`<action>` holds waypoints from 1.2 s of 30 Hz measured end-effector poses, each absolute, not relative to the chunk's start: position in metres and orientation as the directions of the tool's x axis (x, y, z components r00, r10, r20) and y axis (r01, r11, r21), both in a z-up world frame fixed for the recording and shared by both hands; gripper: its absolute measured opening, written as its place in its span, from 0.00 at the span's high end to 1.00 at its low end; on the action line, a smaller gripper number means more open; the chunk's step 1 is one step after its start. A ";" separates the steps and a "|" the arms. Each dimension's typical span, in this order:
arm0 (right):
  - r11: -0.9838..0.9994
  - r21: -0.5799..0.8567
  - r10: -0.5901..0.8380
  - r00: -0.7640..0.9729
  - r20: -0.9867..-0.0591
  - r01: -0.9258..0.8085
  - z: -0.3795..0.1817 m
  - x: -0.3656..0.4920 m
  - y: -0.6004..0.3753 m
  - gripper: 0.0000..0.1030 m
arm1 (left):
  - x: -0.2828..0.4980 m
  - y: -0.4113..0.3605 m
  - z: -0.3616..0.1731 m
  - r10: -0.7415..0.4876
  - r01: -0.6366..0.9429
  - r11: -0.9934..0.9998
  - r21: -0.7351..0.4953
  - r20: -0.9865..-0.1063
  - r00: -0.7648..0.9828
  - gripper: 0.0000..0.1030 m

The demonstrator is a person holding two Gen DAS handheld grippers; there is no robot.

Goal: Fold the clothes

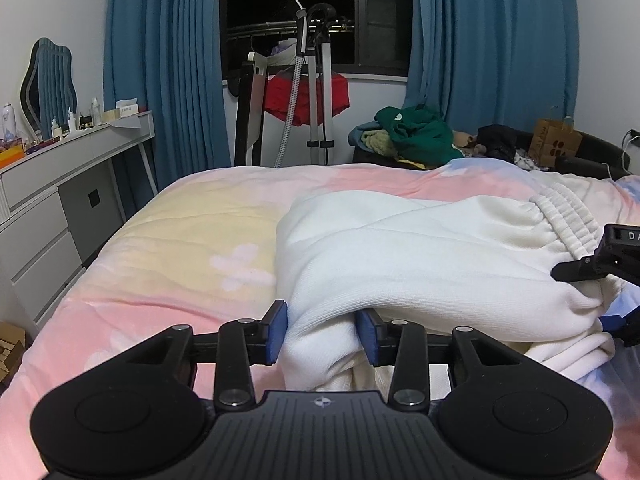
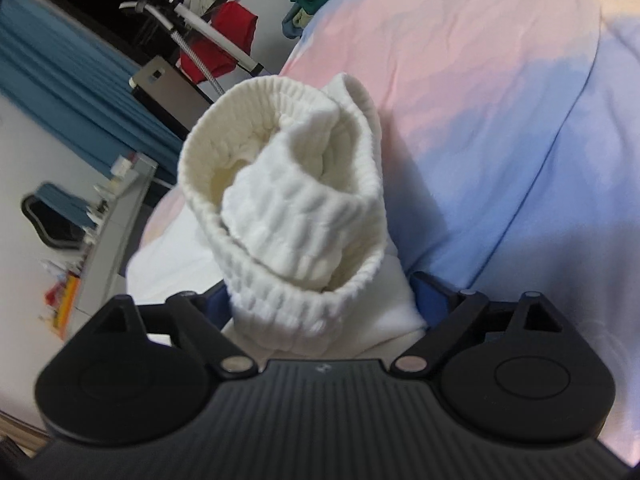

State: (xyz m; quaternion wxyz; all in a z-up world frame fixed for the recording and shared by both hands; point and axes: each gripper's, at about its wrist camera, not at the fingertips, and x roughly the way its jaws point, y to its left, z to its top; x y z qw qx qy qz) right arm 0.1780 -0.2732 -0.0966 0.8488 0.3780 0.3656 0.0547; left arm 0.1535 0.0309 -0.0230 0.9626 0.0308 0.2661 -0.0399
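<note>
On the bed (image 1: 168, 240), both claws clamp the white trousers (image 1: 420, 256), left claw (image 1: 322, 334), right claw (image 2: 326, 308) at the waistband, folding unfinished.

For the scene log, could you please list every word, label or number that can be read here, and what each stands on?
"D": on the right gripper body, cut off at the frame edge.
Brown paper bag: dark print, too small to read.
Box on the dresser: label too small to read.
Spray can: text blurred.
Nothing else is legible.

Trousers (image 1: 420, 248) lie on bed (image 1: 180, 240), dresser (image 1: 60, 200) left.
</note>
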 end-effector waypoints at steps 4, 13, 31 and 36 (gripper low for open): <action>0.669 0.728 0.418 0.735 -0.534 0.149 -0.093 0.176 -0.273 0.10 | 0.155 0.031 -0.023 -0.055 0.086 0.996 0.035 -0.520 0.852 0.60; 0.706 0.698 0.416 0.729 -0.544 0.118 -0.088 0.177 -0.262 0.14 | 0.160 0.035 -0.018 -0.082 0.098 0.995 0.002 -0.527 0.846 0.56; 0.764 0.630 0.338 0.744 -0.576 0.140 -0.078 0.167 -0.258 0.47 | 0.209 0.141 -0.045 -0.467 -0.039 0.676 -0.735 -0.468 0.750 0.12; 0.761 0.635 0.337 0.753 -0.565 0.136 -0.079 0.167 -0.256 0.47 | 0.231 0.126 -0.067 -0.512 -0.028 0.687 -0.726 -0.512 0.690 0.10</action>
